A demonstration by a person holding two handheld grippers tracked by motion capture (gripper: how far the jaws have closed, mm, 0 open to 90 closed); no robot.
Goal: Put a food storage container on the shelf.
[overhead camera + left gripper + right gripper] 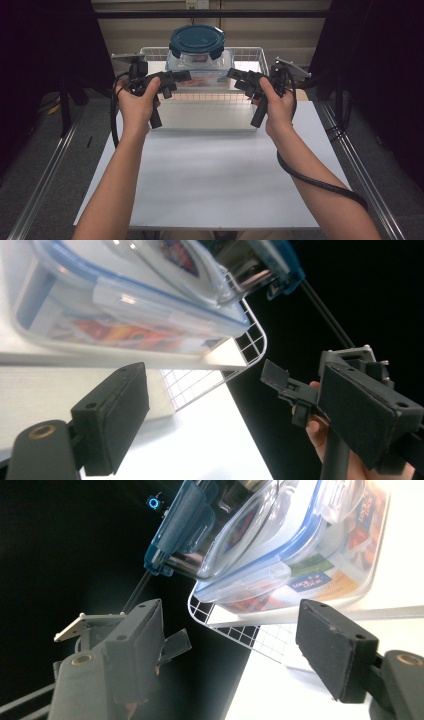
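The white surface [215, 170] is bright and evenly lit from above, with only soft shadows under the forearms, while the sides of the high view fall into deep darkness. In both gripper views the white areas are overexposed and small glare spots sit on the clear container [125, 305]. There the near black fingers [335, 650] look soft, and the high view is a little grainy.

Both grippers [172, 80] [240, 79] black w/ black cables. Table [215, 175] white. Basket [250, 52] white wire grid. Top box lid [196, 39] dark teal, body clear. Lower box [310, 555] clear w/ blue-edged lid; label inside has orange, red, green, blue print. Surroundings black; floor [45, 145] grey. Rails [360, 170] silver.
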